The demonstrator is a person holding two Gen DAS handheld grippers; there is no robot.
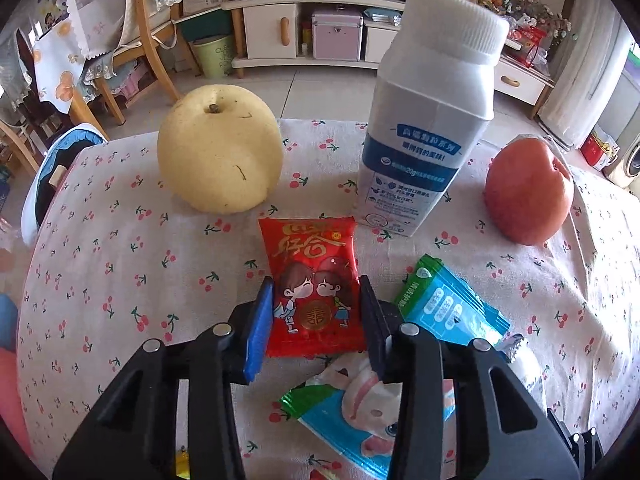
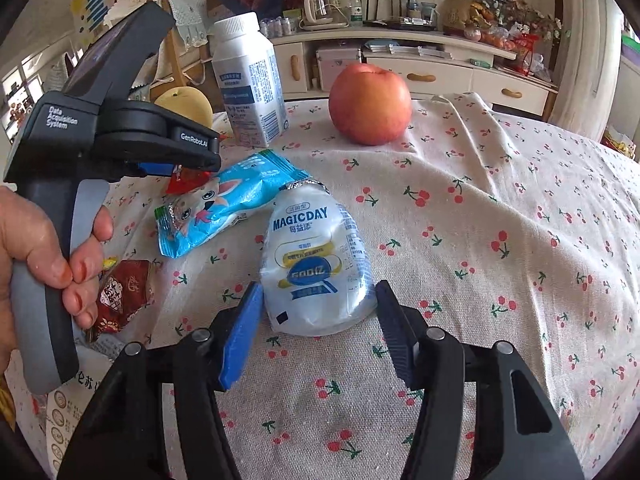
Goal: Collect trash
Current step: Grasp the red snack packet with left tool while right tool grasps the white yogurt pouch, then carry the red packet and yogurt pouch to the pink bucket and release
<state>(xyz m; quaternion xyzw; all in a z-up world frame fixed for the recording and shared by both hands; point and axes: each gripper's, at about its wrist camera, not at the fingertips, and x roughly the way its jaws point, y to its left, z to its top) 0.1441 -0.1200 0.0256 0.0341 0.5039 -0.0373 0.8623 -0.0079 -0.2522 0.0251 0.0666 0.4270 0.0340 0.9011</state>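
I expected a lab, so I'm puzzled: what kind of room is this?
Most likely a family living or dining room. A cherry-print tablecloth covers the table, a long white cabinet crowded with household things stands behind it, and a wooden chair draped with cloth sits nearby.

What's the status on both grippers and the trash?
Left gripper open, straddling red packet. Right gripper open around squashed white bottle. Neither gripped yet. Nothing in the way.

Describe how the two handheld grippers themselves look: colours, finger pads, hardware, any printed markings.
Both grippers are black plastic linkages with silver pivot pins. Each carries one blue ribbed pad and one black pad: left gripper, right gripper. Seen from the right wrist, the left unit has a grey trigger handle and white print reading "Data Acquisition System" and "GenRobot.AI". No cables visible.
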